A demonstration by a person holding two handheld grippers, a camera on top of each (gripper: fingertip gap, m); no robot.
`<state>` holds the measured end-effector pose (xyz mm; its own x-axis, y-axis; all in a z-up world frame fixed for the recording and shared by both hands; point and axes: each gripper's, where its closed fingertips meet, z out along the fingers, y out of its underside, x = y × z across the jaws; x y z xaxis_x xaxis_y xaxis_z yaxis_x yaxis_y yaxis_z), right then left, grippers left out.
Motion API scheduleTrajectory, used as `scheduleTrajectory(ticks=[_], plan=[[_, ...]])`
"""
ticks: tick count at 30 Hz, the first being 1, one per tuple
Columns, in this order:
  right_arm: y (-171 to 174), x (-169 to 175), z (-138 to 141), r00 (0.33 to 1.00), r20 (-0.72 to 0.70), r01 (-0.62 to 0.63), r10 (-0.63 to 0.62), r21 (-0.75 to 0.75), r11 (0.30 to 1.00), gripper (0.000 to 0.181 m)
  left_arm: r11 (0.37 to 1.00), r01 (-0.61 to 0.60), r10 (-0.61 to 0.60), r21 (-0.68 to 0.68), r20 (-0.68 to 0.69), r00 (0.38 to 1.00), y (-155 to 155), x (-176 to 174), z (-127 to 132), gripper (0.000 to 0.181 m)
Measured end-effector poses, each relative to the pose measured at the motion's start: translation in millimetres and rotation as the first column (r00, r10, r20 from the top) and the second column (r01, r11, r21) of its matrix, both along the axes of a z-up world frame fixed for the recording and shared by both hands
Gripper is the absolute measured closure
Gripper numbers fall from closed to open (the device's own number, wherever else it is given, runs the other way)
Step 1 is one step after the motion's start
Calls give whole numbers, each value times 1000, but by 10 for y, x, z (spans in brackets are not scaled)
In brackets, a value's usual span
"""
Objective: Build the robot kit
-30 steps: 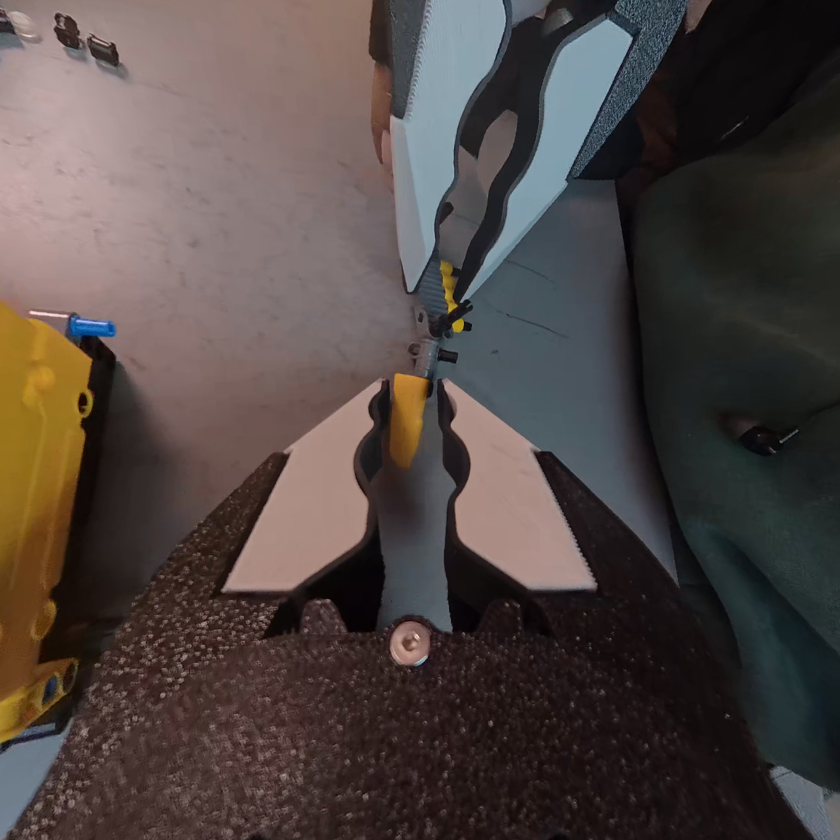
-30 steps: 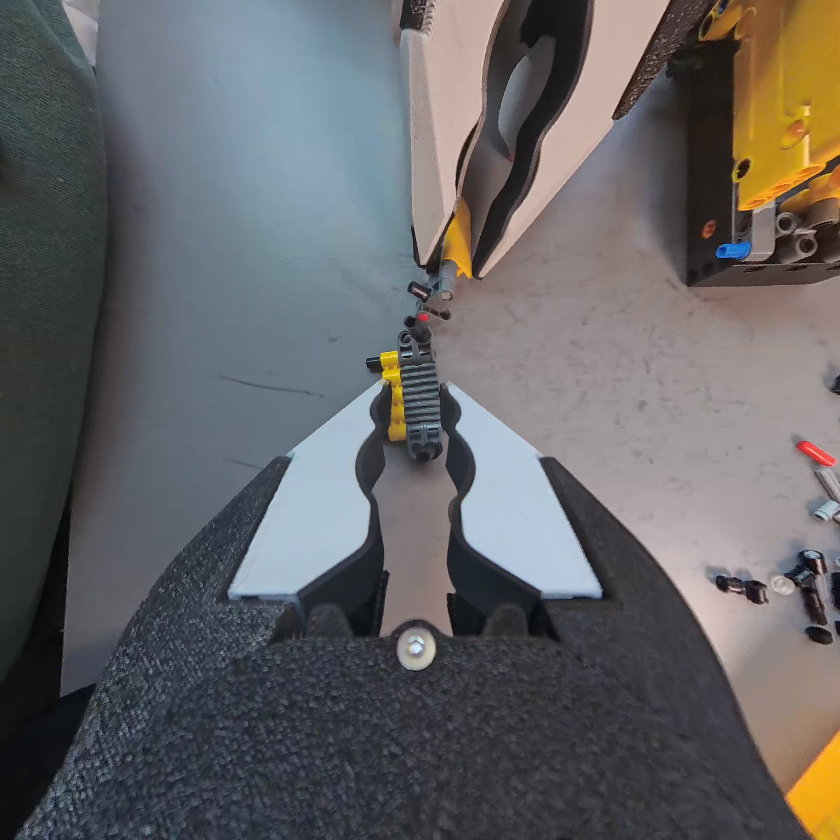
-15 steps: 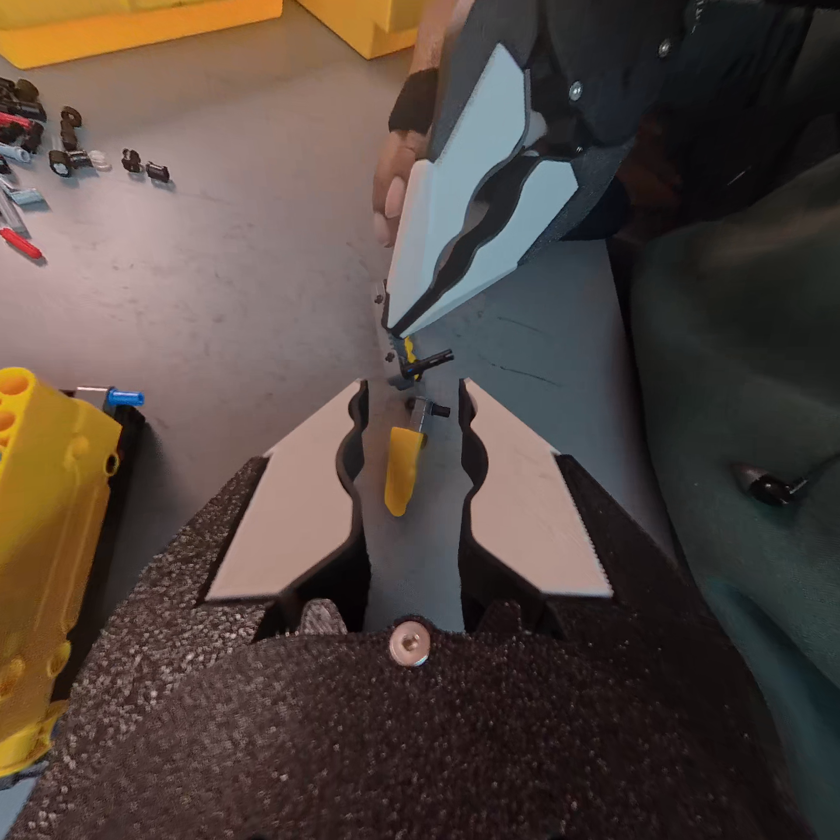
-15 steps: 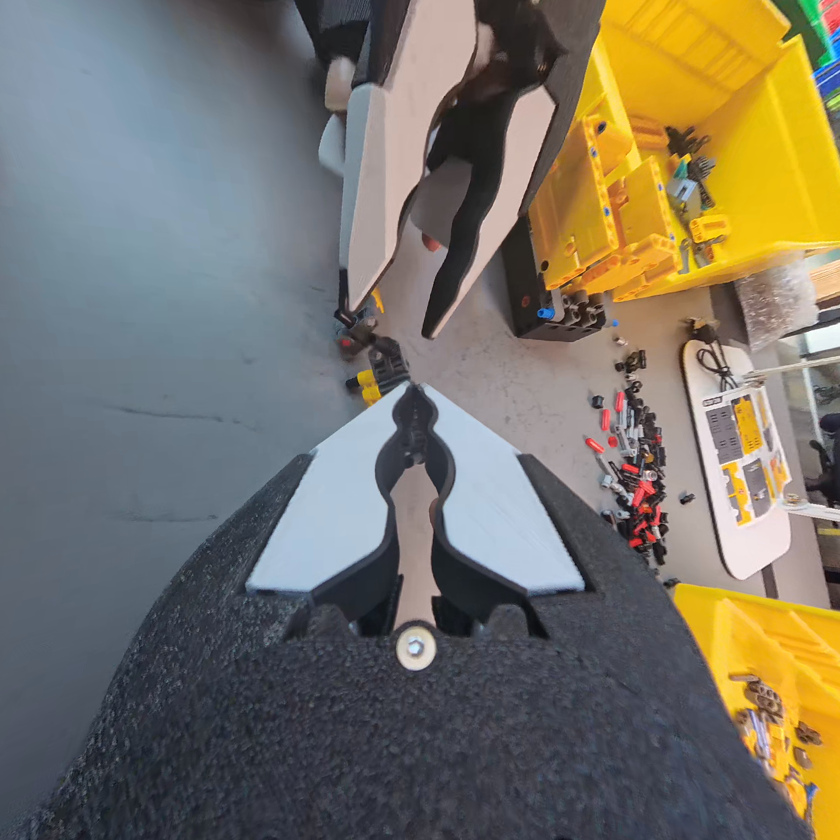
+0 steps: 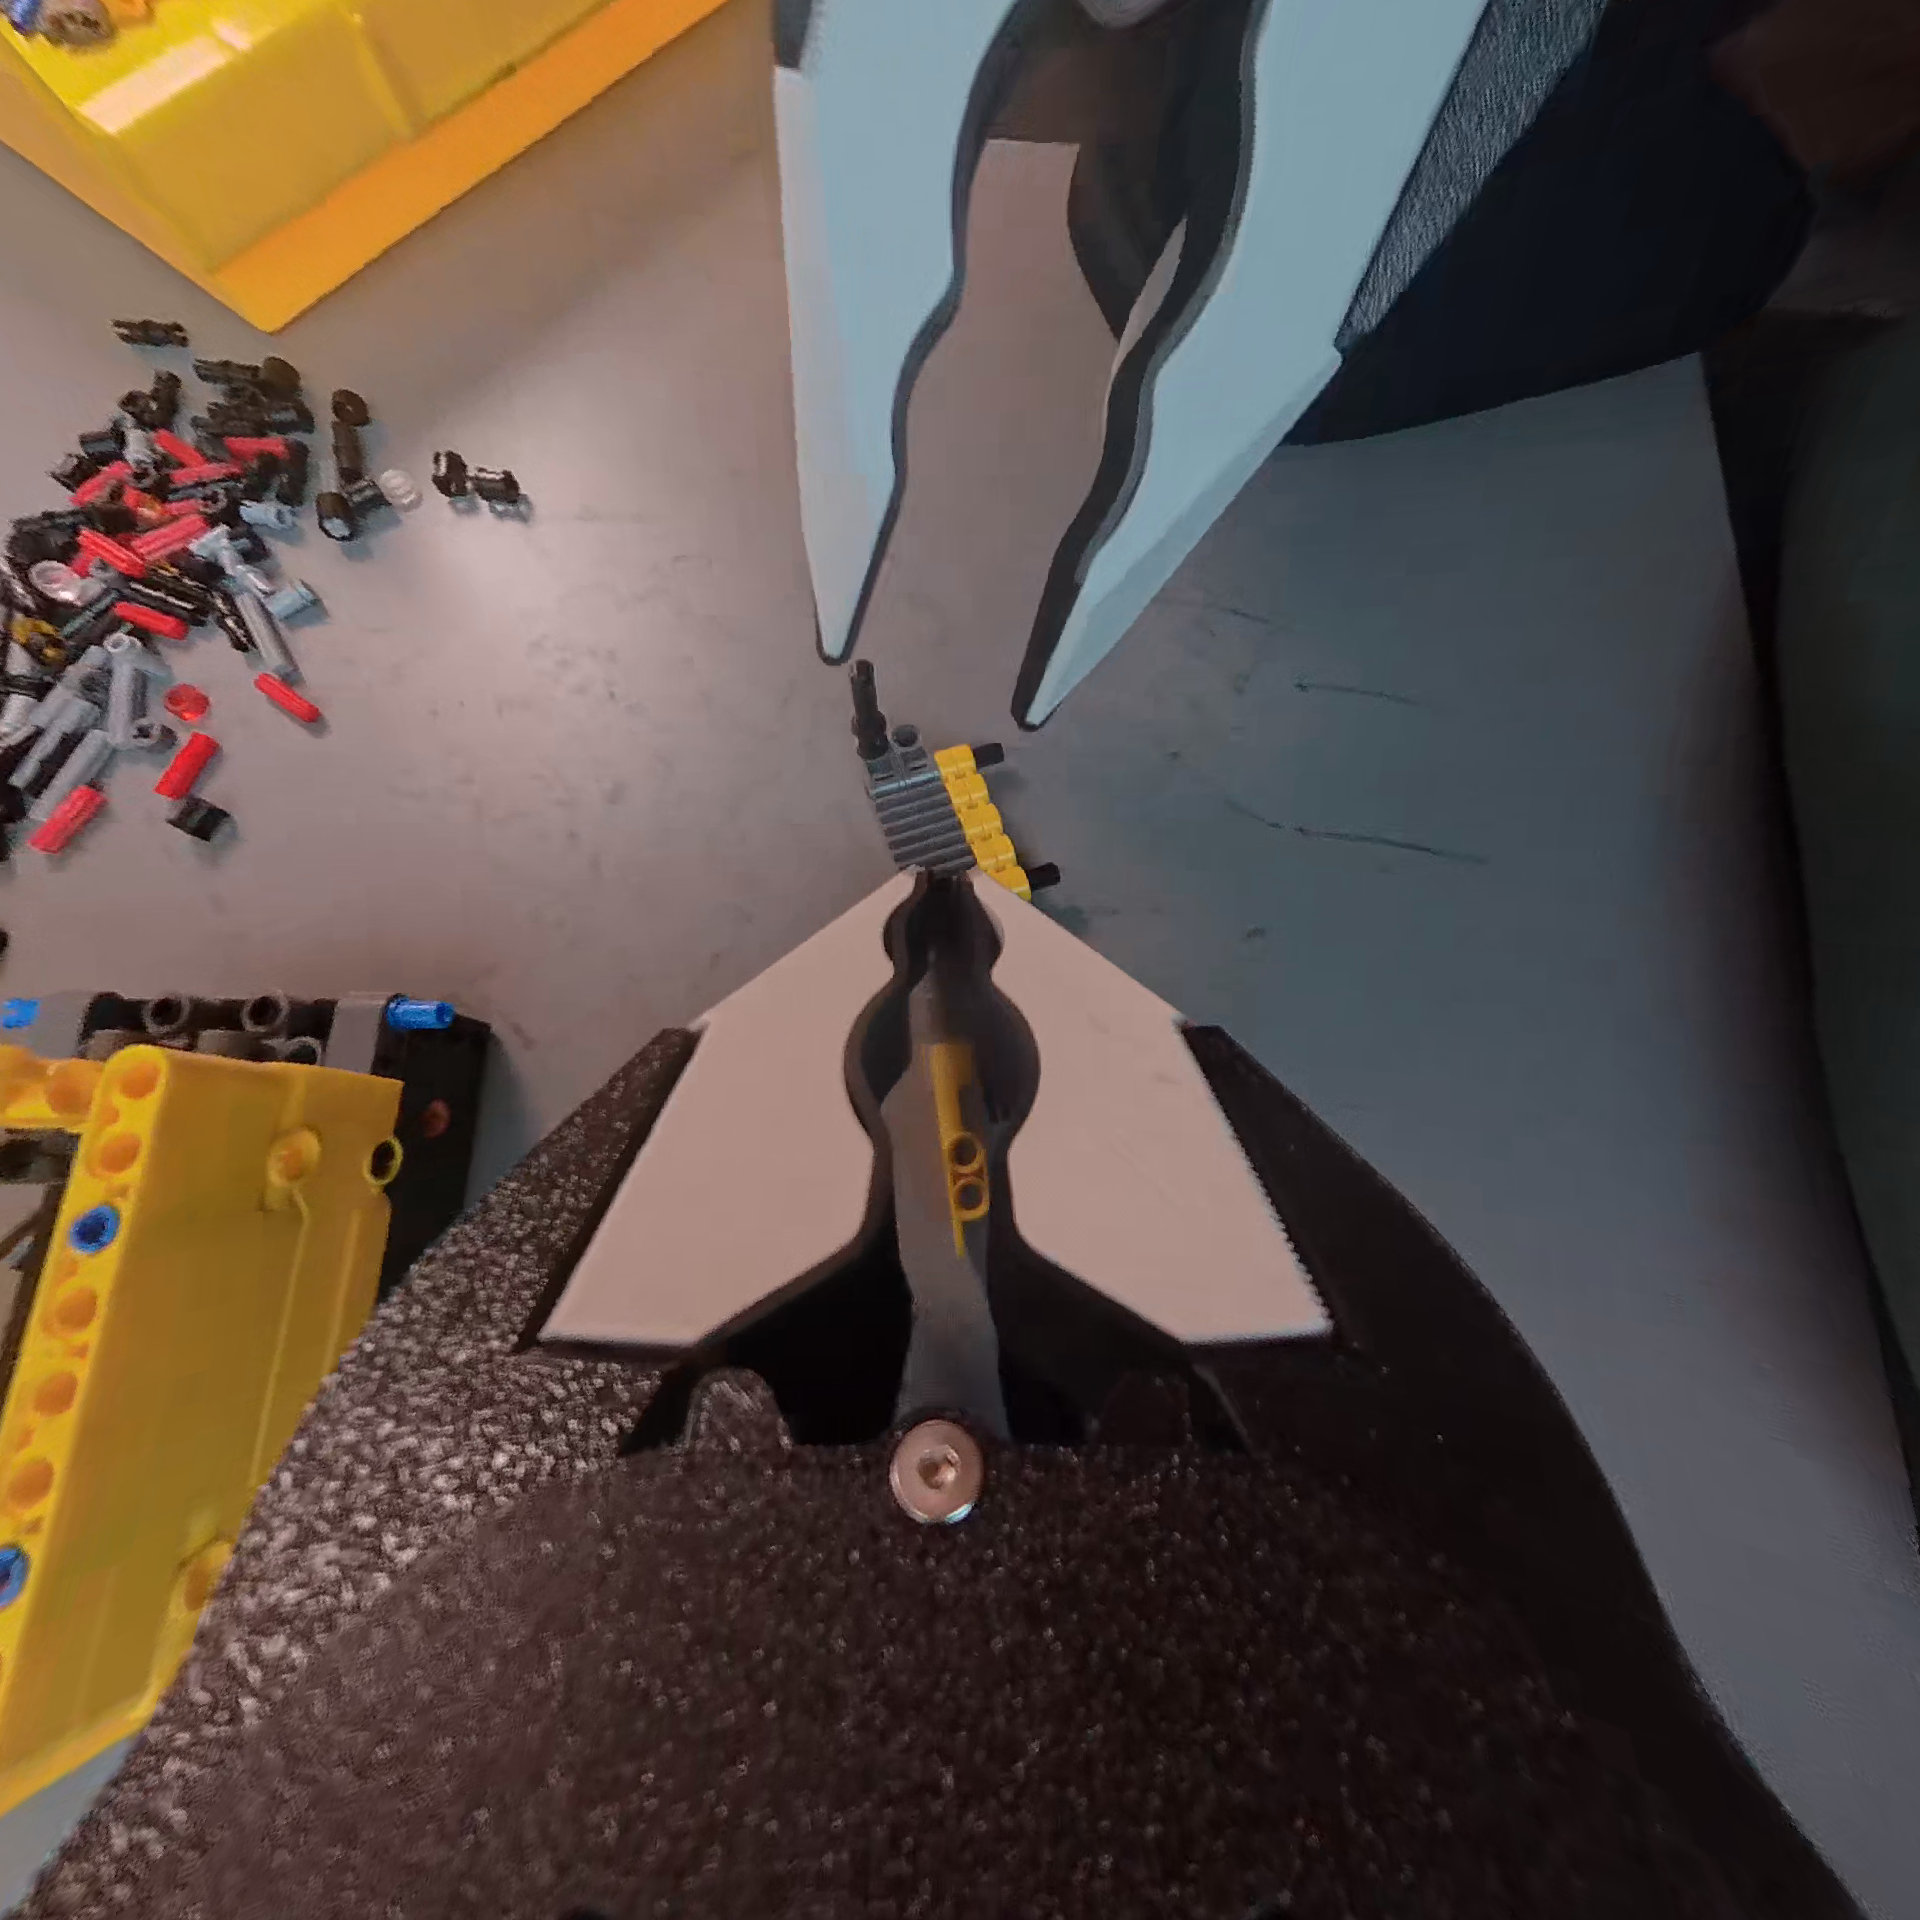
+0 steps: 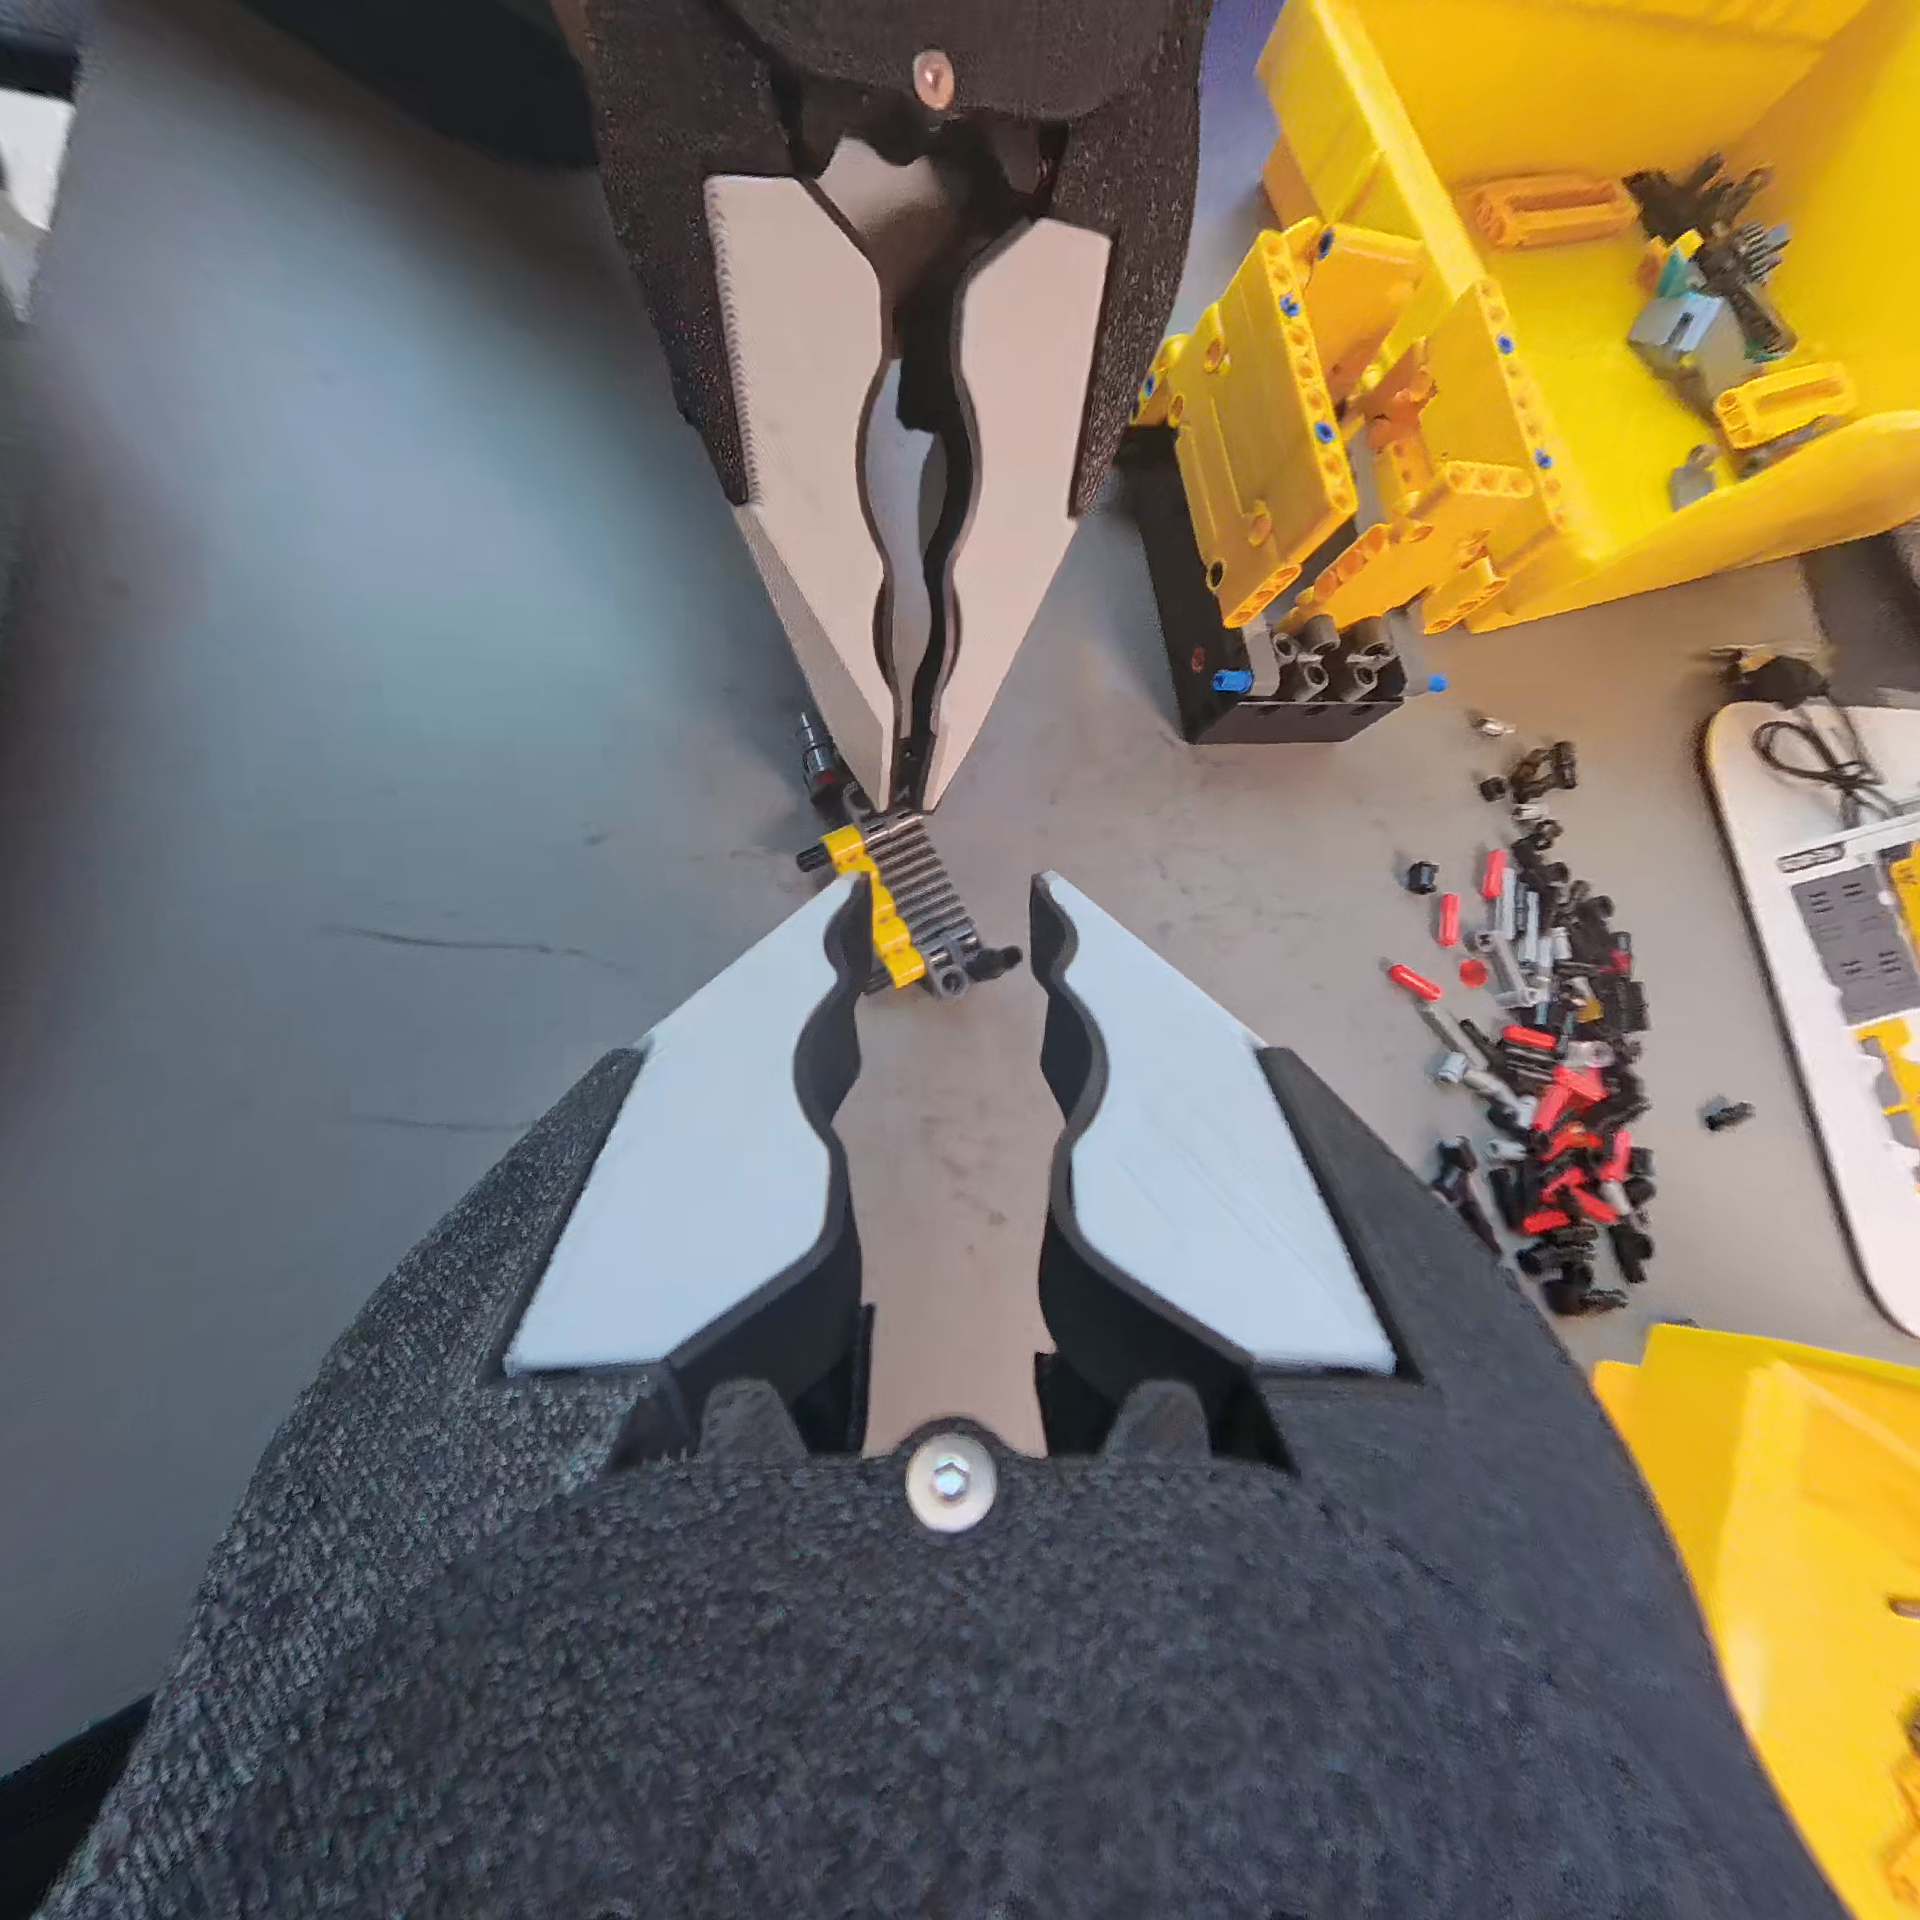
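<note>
A small brick-built assembly [image 5: 940, 816] sits between the two grippers on the grey tabletop [image 5: 582, 790]: a dark grey ribbed block with a yellow beam of round holes along one side, black pins sticking out of its ends, and a yellow beam reaching back from it.

The left gripper [image 5: 943, 883] has its jaws pinched nearly together on the end of that assembly; the yellow beam [image 5: 961, 1132], with two round holes near its end, lies in the narrow gap between the jaws. The right gripper [image 6: 943, 914] stands with its jaws spread wide. The ribbed block lies between its tips, close against one finger [image 6: 727, 1101] and apart from the other; whether it touches, I cannot tell.

Both grippers have pale, flat, wedge-shaped fingers with wavy black inner edges, set in coarse black speckled housings with a silver screw at the middle.

Beside the assembly, towards the left gripper's side, stands a larger yellow model on a black base [image 6: 1340, 488] with blue pins. Past it, a loose heap of small red, black and grey pins [image 6: 1548, 1060] lies on the tabletop, and a yellow plastic bin [image 6: 1621, 135] with more parts sits beyond the model. A white board bearing a printed sheet [image 6: 1829, 987] lies beside the heap.
</note>
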<state>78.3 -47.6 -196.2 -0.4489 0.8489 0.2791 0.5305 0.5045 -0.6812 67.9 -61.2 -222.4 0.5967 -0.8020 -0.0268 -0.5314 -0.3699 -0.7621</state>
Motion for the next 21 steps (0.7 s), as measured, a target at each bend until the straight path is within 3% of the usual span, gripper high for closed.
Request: scheduleTrajectory(ticks=[4, 7, 10, 14, 16, 18, 21], plan=[[-15, 28, 132, 999, 39, -10, 17, -175, 985, 141, 960, 79, -31, 268, -179, 983, 40, -34, 163, 179], [-20, 13, 221, 995, 100, 23, 9, -317, 948, 134, 843, 250, -50, 477, -393, 918, 1, 11, 271, 178], [-33, 26, 133, 976, 217, 44, 31, -332, 942, 133, 718, 402, -17, 568, -562, 827, -37, 83, 313, 179], [-130, -9, -25, 960, 273, 32, 68, -345, 938, 164, 625, 484, 17, 612, -631, 776, -95, 173, 373, 179], [-159, -5, -53, 963, 258, 11, 79, -330, 944, 172, 622, 472, 32, 625, -623, 782, -88, 146, 393, 179], [-139, -41, 16, 980, 191, 8, 57, -324, 946, 175, 659, 394, 14, 641, -534, 845, -86, 109, 419, 170], [-72, -105, 191, 999, 41, 10, 4, -324, 946, 175, 777, 184, -51, 601, -232, 971, -89, 66, 577, 157]])
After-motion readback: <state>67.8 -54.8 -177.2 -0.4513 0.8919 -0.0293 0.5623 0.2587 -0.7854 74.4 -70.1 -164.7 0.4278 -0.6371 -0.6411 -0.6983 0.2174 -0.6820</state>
